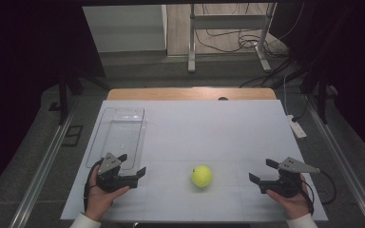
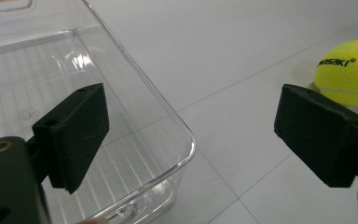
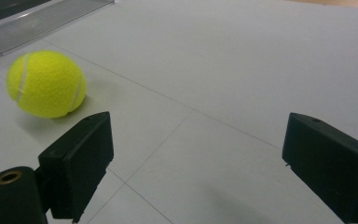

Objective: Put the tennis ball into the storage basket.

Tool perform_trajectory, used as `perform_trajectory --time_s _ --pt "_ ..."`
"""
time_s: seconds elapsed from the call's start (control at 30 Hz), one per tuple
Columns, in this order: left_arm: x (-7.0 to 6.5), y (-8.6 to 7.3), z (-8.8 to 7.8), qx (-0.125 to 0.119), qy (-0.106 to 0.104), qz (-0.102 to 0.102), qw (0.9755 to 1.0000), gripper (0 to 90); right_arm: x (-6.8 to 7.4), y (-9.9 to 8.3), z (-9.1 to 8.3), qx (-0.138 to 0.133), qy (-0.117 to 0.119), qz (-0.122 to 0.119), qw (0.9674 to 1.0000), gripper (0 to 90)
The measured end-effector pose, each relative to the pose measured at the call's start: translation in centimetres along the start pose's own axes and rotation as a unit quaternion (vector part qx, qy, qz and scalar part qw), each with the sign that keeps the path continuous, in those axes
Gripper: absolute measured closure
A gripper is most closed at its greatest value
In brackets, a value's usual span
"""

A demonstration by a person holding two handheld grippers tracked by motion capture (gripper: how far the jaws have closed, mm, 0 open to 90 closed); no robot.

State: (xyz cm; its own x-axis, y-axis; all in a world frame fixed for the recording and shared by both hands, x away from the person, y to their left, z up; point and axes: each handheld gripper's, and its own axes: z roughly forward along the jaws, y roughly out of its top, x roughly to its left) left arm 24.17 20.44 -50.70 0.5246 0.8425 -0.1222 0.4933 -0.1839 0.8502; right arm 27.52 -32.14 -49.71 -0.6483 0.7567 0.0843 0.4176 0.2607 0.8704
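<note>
Yellow-green felt tennis ball (image 1: 202,175) sits on the near part of the white table sheet (image 1: 209,128), between the two hand-held tools and touching neither. A round thing has no long axis, so any approach line works. The left gripper (image 1: 134,166) has its black jaws spread apart with nothing between them, and the ball lies to its right, a little nearer than to the other hand by my judgement. The right gripper (image 1: 261,171) likewise stands wide and empty, ball off to its left. Just beyond the left tool rests a clear ribbed plastic tray (image 1: 119,135), empty, a likely drop spot.
</note>
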Motion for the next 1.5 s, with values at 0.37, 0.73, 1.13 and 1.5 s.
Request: perform_trajectory --time_s 0.37,0.73,1.13,1.5 --pt "0.0 0.0 -0.1 -0.002 -0.003 0.000 1.0000 11.0 0.2 -0.1 0.3 0.005 0.004 -0.007 1.0000 9.7" --pt "-0.1 0.1 -0.2 -0.002 -0.008 -0.002 1.0000 11.1 0.2 -0.1 0.4 0.004 0.003 -0.005 1.0000 10.4" --pt "-0.2 0.6 -0.7 -0.006 -0.011 -0.006 0.9999 12.0 0.1 0.0 0.6 0.003 0.003 -0.003 1.0000 10.7" --pt "-0.8 1.4 -0.4 0.006 -0.026 0.003 0.9996 12.5 -0.1 -0.1 0.4 -0.001 0.000 0.004 1.0000 10.9"
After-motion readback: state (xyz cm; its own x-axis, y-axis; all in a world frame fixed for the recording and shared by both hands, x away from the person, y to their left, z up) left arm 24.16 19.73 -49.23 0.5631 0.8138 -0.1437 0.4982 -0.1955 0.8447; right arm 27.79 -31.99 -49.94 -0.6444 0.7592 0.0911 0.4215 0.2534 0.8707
